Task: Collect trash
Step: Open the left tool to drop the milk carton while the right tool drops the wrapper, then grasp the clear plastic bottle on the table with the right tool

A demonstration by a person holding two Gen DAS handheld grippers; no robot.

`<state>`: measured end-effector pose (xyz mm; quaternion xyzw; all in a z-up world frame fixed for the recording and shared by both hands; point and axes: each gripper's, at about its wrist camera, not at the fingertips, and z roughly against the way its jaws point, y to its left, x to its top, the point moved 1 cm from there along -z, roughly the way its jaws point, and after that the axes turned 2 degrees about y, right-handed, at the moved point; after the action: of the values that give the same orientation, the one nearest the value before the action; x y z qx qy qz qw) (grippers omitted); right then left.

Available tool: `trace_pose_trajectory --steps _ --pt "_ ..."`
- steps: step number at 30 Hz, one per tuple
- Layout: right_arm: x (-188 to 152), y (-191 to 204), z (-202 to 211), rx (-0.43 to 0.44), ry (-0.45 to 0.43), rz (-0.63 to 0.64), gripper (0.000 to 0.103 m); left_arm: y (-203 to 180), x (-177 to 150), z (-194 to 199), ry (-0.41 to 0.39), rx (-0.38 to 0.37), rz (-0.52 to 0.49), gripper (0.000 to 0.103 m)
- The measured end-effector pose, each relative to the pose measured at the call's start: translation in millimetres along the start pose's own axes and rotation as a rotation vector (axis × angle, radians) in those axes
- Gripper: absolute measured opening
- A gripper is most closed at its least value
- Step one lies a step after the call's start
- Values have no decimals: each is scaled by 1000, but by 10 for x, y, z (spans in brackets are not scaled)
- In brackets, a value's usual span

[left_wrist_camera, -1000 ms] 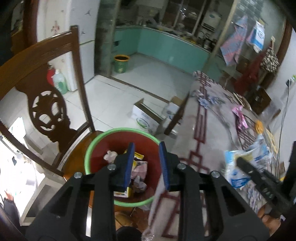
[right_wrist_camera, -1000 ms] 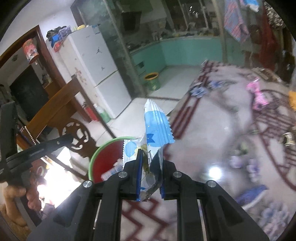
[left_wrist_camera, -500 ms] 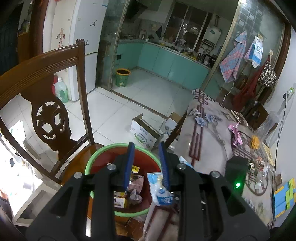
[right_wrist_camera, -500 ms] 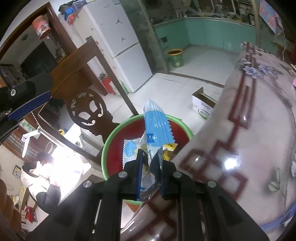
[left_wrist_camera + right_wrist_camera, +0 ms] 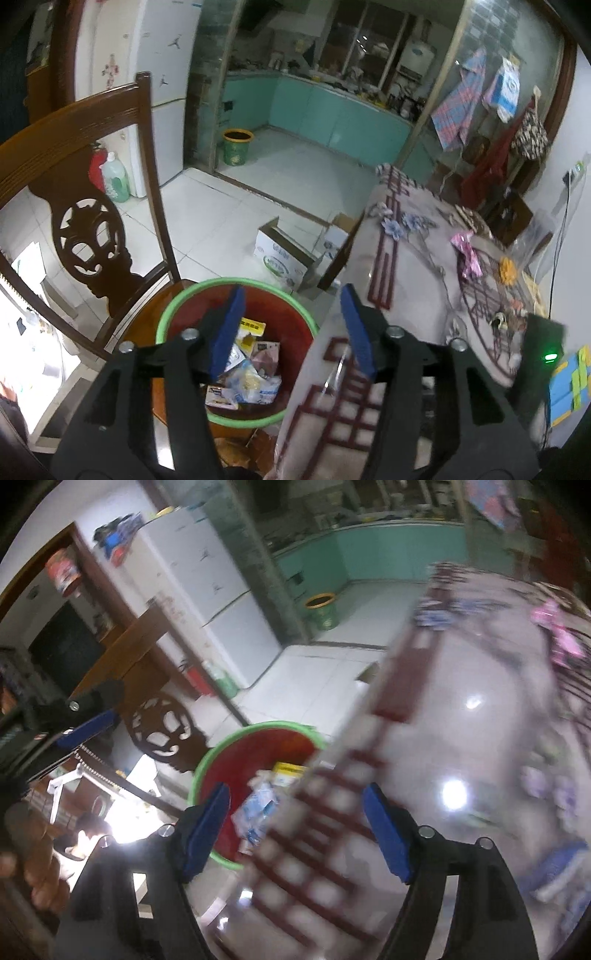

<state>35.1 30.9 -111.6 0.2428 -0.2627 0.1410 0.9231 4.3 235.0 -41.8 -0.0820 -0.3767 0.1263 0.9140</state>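
both tools are released: left tool [image 5: 291,325] and right tool [image 5: 295,827] hang spread over the red bin [image 5: 236,354] of wrappers [image 5: 247,380] beside the counter [image 5: 413,266].

Each gripper [image 5: 291,328] had black arms with blue finger pads [image 5: 226,326]. Silver screws [image 5: 190,334] marked the joints. The right gripper [image 5: 297,830] matched.

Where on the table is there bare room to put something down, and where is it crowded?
Bare: the table stretch between the dark red border pattern and the pink wrapper. Crowded: the far right edge around the yellow wrapper, and the red basin, which holds wrappers.
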Motion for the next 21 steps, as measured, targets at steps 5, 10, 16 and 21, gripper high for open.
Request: trace_pose_trajectory --steps 5,10,16,21 --pt "-210 -763 677 -126 -14 -60 76 -255 -44 -82 32 -18 -56 60" --pt "-331 -1756 1450 -338 -107 -167 85 -566 -107 -161 50 -22 -121 67" --pt "-408 -2981 1954 -522 -147 -379 85 -1046 -206 -352 79 2 -215 71" --pt "-357 -3581 1835 -446 -155 -577 85 -1518 -284 -496 101 -36 -262 72"
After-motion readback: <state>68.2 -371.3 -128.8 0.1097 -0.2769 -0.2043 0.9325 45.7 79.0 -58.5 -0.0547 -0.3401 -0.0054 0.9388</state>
